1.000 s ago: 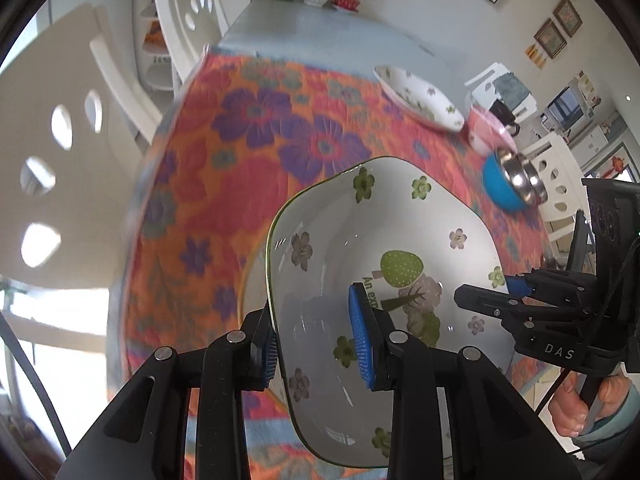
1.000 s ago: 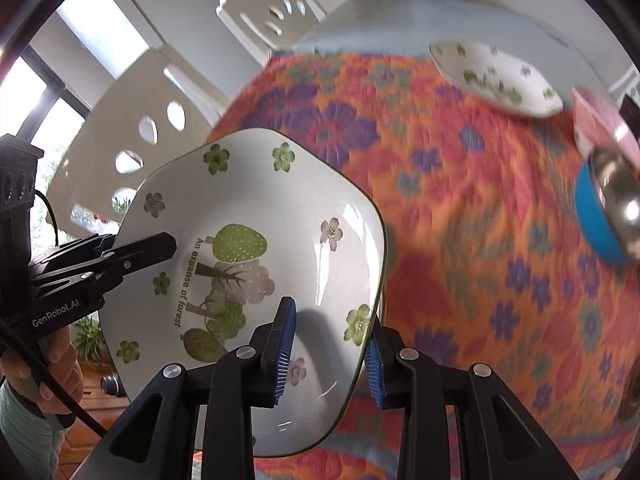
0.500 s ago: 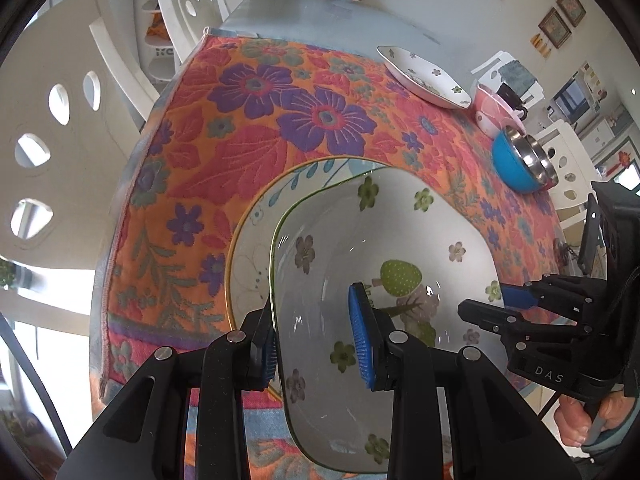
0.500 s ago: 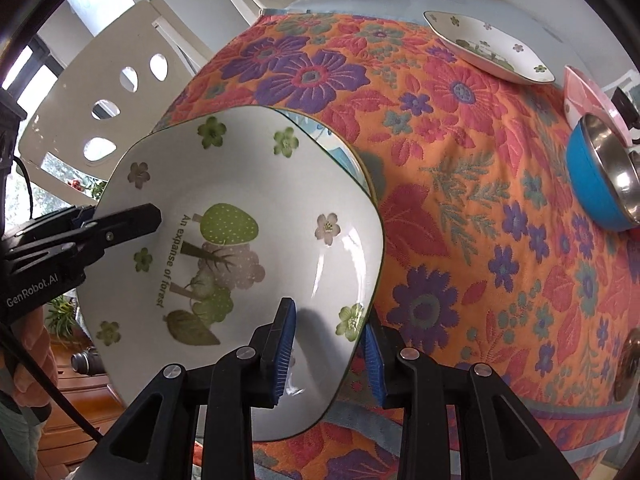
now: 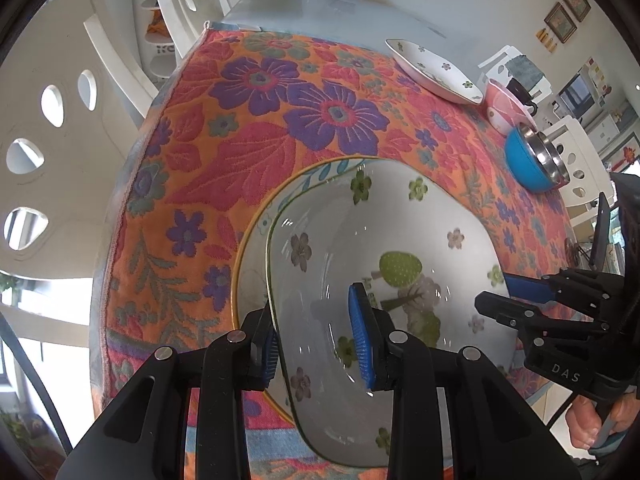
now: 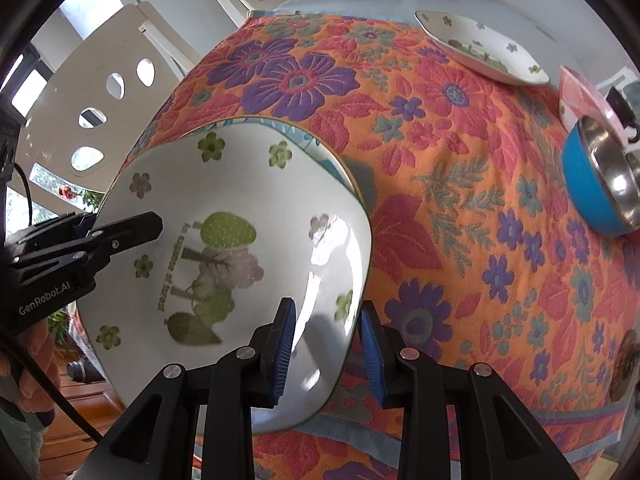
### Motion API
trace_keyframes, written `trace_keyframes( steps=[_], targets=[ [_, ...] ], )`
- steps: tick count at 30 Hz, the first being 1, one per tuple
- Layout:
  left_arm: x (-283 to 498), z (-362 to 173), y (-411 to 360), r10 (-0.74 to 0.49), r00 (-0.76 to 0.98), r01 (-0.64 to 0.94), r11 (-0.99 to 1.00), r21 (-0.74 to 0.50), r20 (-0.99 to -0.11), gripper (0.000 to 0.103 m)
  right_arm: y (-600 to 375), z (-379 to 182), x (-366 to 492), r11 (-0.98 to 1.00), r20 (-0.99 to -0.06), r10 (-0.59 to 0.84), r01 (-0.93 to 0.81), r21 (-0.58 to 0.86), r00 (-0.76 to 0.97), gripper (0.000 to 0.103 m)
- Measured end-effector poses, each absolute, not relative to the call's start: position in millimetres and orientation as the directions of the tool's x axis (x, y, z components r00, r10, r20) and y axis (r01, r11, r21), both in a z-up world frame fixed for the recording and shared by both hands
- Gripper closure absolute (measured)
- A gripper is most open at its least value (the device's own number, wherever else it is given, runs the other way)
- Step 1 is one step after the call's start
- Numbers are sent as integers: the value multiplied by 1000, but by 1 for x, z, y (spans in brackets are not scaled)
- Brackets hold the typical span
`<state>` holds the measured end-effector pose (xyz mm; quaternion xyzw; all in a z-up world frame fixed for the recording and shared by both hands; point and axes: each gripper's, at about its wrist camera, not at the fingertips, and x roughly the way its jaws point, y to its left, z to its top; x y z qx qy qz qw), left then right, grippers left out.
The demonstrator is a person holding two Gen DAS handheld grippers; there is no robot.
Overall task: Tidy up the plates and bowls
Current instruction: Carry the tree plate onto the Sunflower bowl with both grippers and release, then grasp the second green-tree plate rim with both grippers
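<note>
Grippers from both hands pinch one white dish (image 5: 384, 264) with green flowers and a tree print, each clamped on an opposite rim. In the left wrist view the left gripper (image 5: 318, 334) fills the bottom of the frame, jaws narrow, one blue pad outside the dish's left rim and the other inside on the glazed floor. The right gripper (image 5: 520, 300) enters at the right edge of that frame, closed on the far rim, with a hand (image 5: 596, 424) below it in the lower right corner.

In the right wrist view the right gripper (image 6: 326, 344) sits bottom centre, jaws narrow on the dish's right rim, one pad inside and one outside. The left gripper (image 6: 120, 232) reaches in from the left edge onto the opposite rim.

Under the dish, a plate (image 5: 256, 240) with a gold edge and blue leaf pattern shows as a crescent along the upper left of the dish. Whether the dish touches the plate cannot be told. Both lie over the near end of a floral cloth (image 5: 256, 128), orange with purple and red blooms, covering a table (image 5: 320, 8).

At the upper right of both frames lies a second white dish (image 6: 484, 48), well apart from the held one. Just beyond it to the right stand a pink bowl (image 5: 504, 108) and a blue bowl (image 5: 528, 164) with a steel inside, close together. White chairs (image 5: 52, 128) stand along the left side.
</note>
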<state>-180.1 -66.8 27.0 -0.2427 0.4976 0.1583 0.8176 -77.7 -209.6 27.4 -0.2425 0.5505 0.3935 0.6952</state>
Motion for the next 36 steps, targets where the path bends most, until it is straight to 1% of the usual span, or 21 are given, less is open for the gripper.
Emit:
trace_keyframes(
  steps=[4,11,14,16,20,22,27,28,30,32,35,36],
  targets=[
    [-177,27,-61,36,445,-515,827,-224,-895,75,-207,28,-78,561,-956,274,-825,68,107,72],
    [-181,41,-42,81,466,-537,817,-209,-881,74,-209,29,-75,540,-958,273,-838,79,85,72],
    [-184,43,-32,72,473,-552,801,-232,-878,74,-207,31,-82,520,-962,254,-853,49,100,72],
    [-185,44,-28,68,477,-558,794,-242,-876,74,-204,32,-89,501,-966,226,-866,2,128,72],
    [-181,49,-25,68,481,-544,805,-236,-874,74,-194,28,-110,416,-958,153,-895,-161,243,71],
    [-176,53,-24,70,485,-530,817,-229,-872,74,-194,28,-113,395,-954,149,-900,-183,260,71],
    [-159,70,-15,66,512,-491,840,-230,-856,74,-200,43,-100,417,-961,175,-900,-126,215,70],
    [-154,74,-12,64,522,-481,846,-231,-851,74,-203,49,-93,435,-959,182,-892,-121,219,69],
    [-141,84,-6,60,541,-452,861,-231,-839,74,-206,61,-81,474,-952,208,-874,-104,225,61],
    [-124,96,0,59,565,-419,880,-225,-823,73,-209,79,-62,526,-938,264,-849,-55,224,51],
    [-97,109,7,41,594,-369,901,-227,-803,73,-209,102,-30,604,-908,335,-797,2,252,49],
    [-83,115,11,30,603,-342,913,-223,-797,70,-208,110,-16,644,-895,357,-765,29,266,49]
  ],
)
